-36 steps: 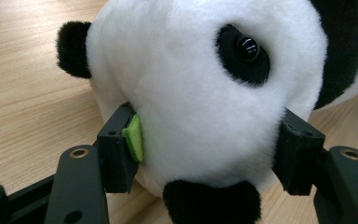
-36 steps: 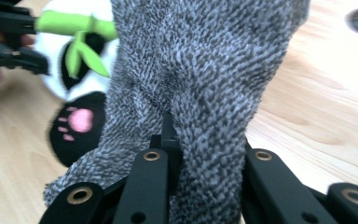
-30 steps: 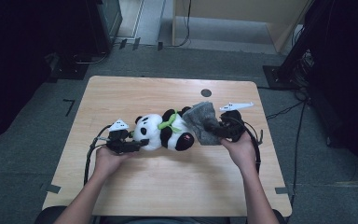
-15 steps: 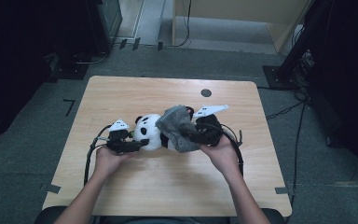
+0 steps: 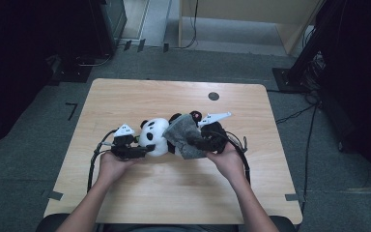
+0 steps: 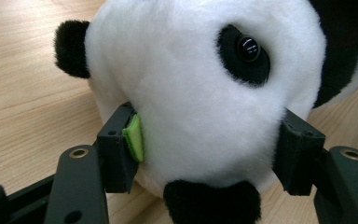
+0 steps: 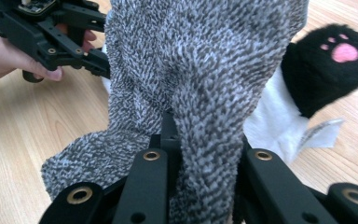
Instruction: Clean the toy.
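A plush panda (image 5: 157, 136) lies on the wooden table (image 5: 174, 96), head toward the left. My left gripper (image 5: 145, 151) is shut on the panda's white head (image 6: 200, 88), a pad pressed into each side. My right gripper (image 5: 200, 143) is shut on a fold of grey fuzzy cloth (image 5: 186, 136), which drapes over the panda's body. In the right gripper view the cloth (image 7: 191, 84) rises from between the jaws, and a black paw with a pink pad (image 7: 328, 65) shows beside it at the right. The left gripper (image 7: 65, 39) and its hand appear at the upper left of that view.
A small dark round mark (image 5: 213, 95) sits near the table's far edge. A white tag or label (image 7: 321, 133) lies on the wood by the panda's paw. Cables trail from both grippers across the table. Dark equipment stands on the floor beyond.
My right gripper has carried the grey cloth leftward, from beside the panda's legs onto its body. The left gripper has stayed on the head.
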